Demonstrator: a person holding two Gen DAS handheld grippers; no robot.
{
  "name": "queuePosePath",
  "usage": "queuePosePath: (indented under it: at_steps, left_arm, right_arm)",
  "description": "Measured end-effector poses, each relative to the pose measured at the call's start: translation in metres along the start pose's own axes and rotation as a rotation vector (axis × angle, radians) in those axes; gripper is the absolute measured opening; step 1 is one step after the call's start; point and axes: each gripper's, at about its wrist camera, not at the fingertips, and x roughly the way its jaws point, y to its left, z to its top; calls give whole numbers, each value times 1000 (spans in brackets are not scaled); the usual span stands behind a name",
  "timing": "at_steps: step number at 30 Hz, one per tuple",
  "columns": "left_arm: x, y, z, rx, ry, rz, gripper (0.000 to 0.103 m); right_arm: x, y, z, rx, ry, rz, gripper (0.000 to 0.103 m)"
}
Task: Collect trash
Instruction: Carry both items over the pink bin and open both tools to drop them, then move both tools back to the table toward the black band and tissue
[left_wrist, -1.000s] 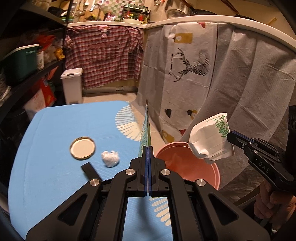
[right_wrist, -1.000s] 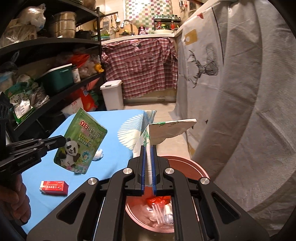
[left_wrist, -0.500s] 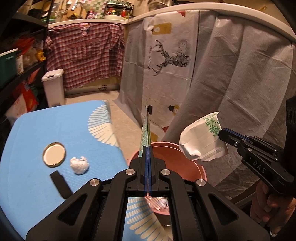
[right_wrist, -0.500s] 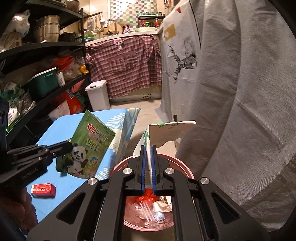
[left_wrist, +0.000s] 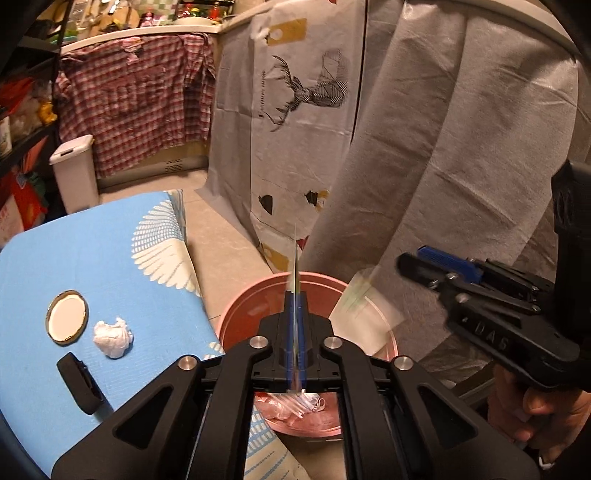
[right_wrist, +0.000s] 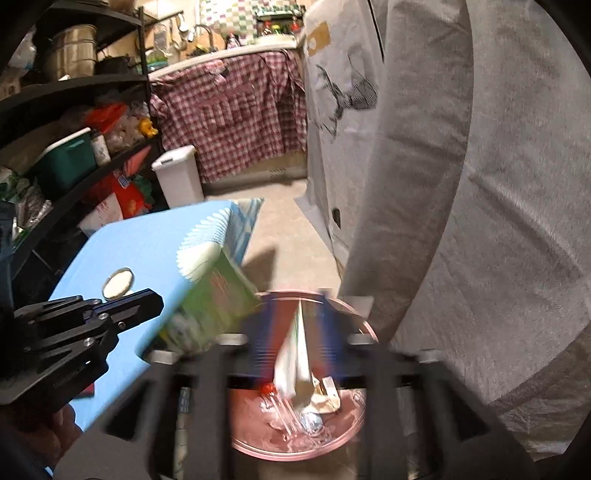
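Right hand-held gripper (right_wrist: 299, 332) fingers spread apart; crumpled paper cup (right_wrist: 295, 365) loose between them, above the pink bin (right_wrist: 354, 439). Left hand-held gripper (left_wrist: 294, 325) clamped on the green snack pouch (right_wrist: 210, 314), over the bin's rim beside the worktop (left_wrist: 110, 266) edge.

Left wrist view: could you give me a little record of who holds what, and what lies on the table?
left gripper: shut on green pouch, above the bin
right gripper: open, holding nothing
paper cup: loose in the air over pink bin, motion-blurred
bin contents: clear plastic scraps
blue table: jar lid, crumpled tissue, black object
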Motion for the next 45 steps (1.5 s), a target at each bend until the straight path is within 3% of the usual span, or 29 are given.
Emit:
queuePosePath:
  at_steps: [2,3,8,13,19,22,28,29,30,38,45]
  left_arm:
    - [-1,2,-2,1,-1,7,23]
    - [-2,4,-4,-1,-3,10,23]
    - [-14,21,-8,-31,-13,34,23]
    - [-36,41,-12,-52,-45,86,23]
    - [-58,72,-21,-88,-76,167,23]
    - [-64,86,-24,-105,-79,234,24]
    - [-63,119,-32,-199,-50,334,48]
    - [-60,122,-33,-200,-45,358,60]
    - [-59,123,-34,-199,-43,375,66]
    - [-42,136,-44,-210,-9,432,66]
    - [-18,147,-56,-252,100,432,65]
  right_arm:
    - [-2,-3,0,10,-13,-17,49]
    - [-2,-5,1,18,-16,-16,49]
    - [-6,-3,0,23,-36,-1,49]
    - [-17,8,0,14,-121,8,49]
    - [-21,19,4,27,-177,32,48]
    - [-15,29,3,15,-155,48,48]
    - [-17,46,1,-19,-141,66,49]
    - [-16,49,0,-29,-137,72,49]
    - [-15,52,0,-43,-130,74,49]
    - [-15,59,-5,-96,-140,65,52]
    - [-14,58,-6,-98,-138,77,53]
